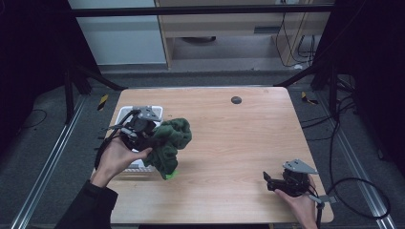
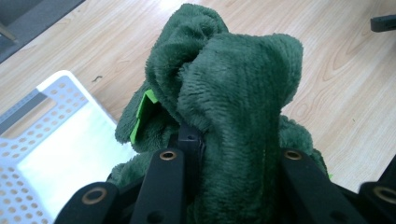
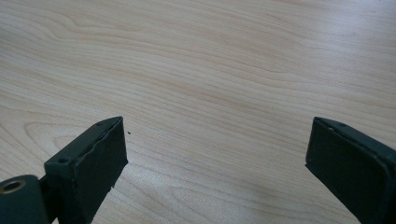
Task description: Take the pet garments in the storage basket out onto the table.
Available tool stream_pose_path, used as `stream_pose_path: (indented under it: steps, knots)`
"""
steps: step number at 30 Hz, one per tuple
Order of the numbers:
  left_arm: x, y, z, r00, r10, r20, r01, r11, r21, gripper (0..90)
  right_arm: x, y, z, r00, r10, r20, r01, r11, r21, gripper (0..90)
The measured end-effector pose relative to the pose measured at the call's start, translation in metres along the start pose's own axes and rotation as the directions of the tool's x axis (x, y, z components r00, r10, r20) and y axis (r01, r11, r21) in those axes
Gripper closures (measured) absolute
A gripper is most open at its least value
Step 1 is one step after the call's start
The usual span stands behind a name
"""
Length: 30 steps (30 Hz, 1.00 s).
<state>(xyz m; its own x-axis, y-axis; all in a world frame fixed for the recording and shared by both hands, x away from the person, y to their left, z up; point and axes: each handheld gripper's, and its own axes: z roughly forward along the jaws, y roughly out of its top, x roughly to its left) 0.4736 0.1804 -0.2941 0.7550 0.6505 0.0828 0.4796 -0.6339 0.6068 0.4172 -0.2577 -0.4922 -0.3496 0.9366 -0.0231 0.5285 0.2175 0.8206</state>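
The table (image 1: 239, 143) is bare wood over most of its middle and right, with only a small dark disc (image 1: 236, 99) near the far edge; that stretch is open for moving. Things crowd the left side: a white perforated basket (image 1: 125, 114) stands close to the left edge, its near end partly hidden behind the left hand (image 1: 119, 157). In the left gripper view the basket's rim (image 2: 56, 88) runs just to the left of the jaws, with its pale floor below. The left gripper (image 1: 143, 126) hangs over the basket's right rim and is clamped on a dark green plush cloth (image 1: 171, 143); the cloth bulges out to the right of the jaws, droops to the table just beside the basket, and shows a bright green tag (image 1: 171, 174) at its lowest point. In the left gripper view the cloth (image 2: 229, 102) swells up between and over the two jaws, the tag (image 2: 142, 114) at its left fold. The right gripper (image 1: 270, 181) rests low by the table's near right corner, well apart from the cloth, its jaws spread wide over bare wood (image 3: 210, 84) with nothing between them.
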Motion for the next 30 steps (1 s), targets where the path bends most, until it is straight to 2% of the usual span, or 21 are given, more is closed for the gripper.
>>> stream_pose_path:
  steps: [14,17,24,30]
  knots:
    - [-0.021,0.012,0.022,0.9975,0.047,0.053,-0.047,0.9988,0.014,72.5,0.0,0.0,-0.001,1.0,-0.003,0.005,0.003,1.0,-0.012,4.8]
    - [-0.026,0.013,0.029,0.9957,0.067,0.065,-0.069,0.9972,0.029,72.5,0.0,0.0,-0.001,1.0,-0.002,0.007,0.002,1.0,-0.014,4.7]
    - [-0.033,0.016,0.039,0.9926,0.084,0.088,-0.087,0.9958,0.031,72.5,0.0,0.001,-0.002,1.0,0.006,0.005,-0.006,1.0,-0.016,4.4]
    - [-0.04,0.02,0.048,0.9894,0.099,0.106,-0.103,0.9941,0.034,72.5,-0.001,0.0,-0.001,0.9999,-0.004,0.01,0.005,1.0,-0.02,4.4]
